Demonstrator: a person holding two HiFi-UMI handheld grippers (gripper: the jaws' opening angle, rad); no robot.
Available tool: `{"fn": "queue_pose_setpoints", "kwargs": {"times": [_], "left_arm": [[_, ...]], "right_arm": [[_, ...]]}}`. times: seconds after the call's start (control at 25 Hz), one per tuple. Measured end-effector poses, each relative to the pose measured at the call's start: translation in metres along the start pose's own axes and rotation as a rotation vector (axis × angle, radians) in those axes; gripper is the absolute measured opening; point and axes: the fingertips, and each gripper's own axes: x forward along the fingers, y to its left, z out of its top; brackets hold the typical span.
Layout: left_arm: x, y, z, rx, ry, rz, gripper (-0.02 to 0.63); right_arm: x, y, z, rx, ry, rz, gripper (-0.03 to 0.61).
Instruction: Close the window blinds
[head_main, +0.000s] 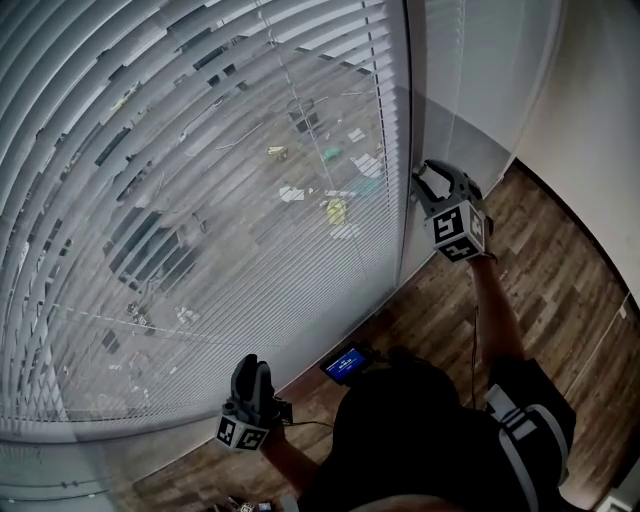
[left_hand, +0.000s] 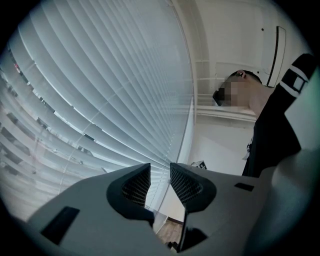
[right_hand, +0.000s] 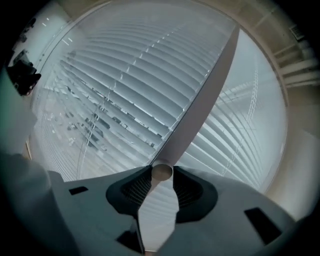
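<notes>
Wood-plank flooring (head_main: 560, 260) ran along the foot of a tall window, with a pale wall (head_main: 600, 120) off to the right. Over that window hung the window blinds (head_main: 200, 200), filling the left and middle of my head view and reaching almost down to the sill. Their slats were tilted enough that I could see rooftops and streets far below through the gaps.

At the blinds' right edge hung the wand (right_hand: 200, 100), a pale rod slanting across the right gripper view. I had the right gripper (right_hand: 161, 180) raised at that edge. Its jaws stood apart with the wand's round end between their tips, close on both sides but released rather than clenched.

Beyond the wand, a second blind (head_main: 480, 70) covered the next pane to the right.

Lower down, near the bottom rail, I held the left gripper (head_main: 252, 368) pointing at the blinds but apart from them. Its jaws were parted with nothing between them, and only slats showed through the gap in the left gripper view.

Just right of it, a small device with a lit blue screen (head_main: 346, 364) sat by the foot of the window.
</notes>
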Motion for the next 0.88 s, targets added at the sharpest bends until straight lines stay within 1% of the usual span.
{"fn": "queue_pose_setpoints", "kwargs": {"times": [0.04, 0.08, 0.12, 0.16, 0.24, 0.4, 0.48, 0.56, 0.6, 0.64, 0.68, 0.72, 0.8, 0.88], "left_arm": [[-0.001, 0.000, 0.001, 0.000, 0.000, 0.001, 0.130], [-0.002, 0.000, 0.001, 0.000, 0.000, 0.002, 0.130], [-0.002, 0.000, 0.002, 0.000, -0.001, 0.002, 0.130], [-0.003, 0.001, 0.003, 0.000, -0.001, 0.003, 0.131], [-0.002, 0.001, 0.002, -0.001, -0.001, 0.004, 0.130], [-0.001, 0.002, 0.001, -0.001, -0.002, 0.003, 0.130], [-0.001, 0.002, 0.001, -0.001, -0.003, 0.003, 0.131], [-0.001, 0.003, 0.000, -0.002, -0.004, 0.003, 0.130], [-0.001, 0.003, 0.000, -0.003, -0.004, 0.003, 0.130], [-0.001, 0.003, 0.000, -0.003, -0.003, 0.003, 0.130], [-0.001, 0.003, 0.001, -0.003, -0.001, 0.003, 0.130], [-0.001, 0.003, 0.001, -0.002, 0.000, 0.004, 0.130], [0.001, 0.005, 0.002, -0.001, 0.001, 0.006, 0.130], [0.002, 0.006, 0.001, 0.000, 0.003, 0.008, 0.130]], "right_arm": [[0.000, 0.000, 0.000, -0.010, 0.008, 0.001, 0.133], [0.000, 0.001, 0.000, -0.002, 0.014, 0.007, 0.132], [-0.001, 0.001, 0.000, 0.025, 0.018, 0.019, 0.130], [-0.001, 0.001, 0.000, 0.076, 0.021, 0.037, 0.130], [0.000, 0.001, -0.003, 0.234, 0.023, 0.096, 0.129], [0.004, 0.000, -0.008, 0.603, 0.015, 0.235, 0.129], [0.003, -0.001, -0.009, 0.737, 0.006, 0.287, 0.129], [0.003, -0.001, -0.010, 0.827, -0.012, 0.328, 0.129], [0.004, -0.001, -0.010, 0.833, -0.027, 0.336, 0.129], [0.003, -0.001, -0.009, 0.796, -0.042, 0.328, 0.129], [0.003, 0.000, -0.008, 0.719, -0.051, 0.300, 0.129], [0.002, 0.000, -0.007, 0.611, -0.051, 0.253, 0.131], [0.002, 0.000, -0.006, 0.365, -0.036, 0.137, 0.167], [0.002, 0.001, -0.004, 0.158, -0.027, 0.044, 0.181]]}}
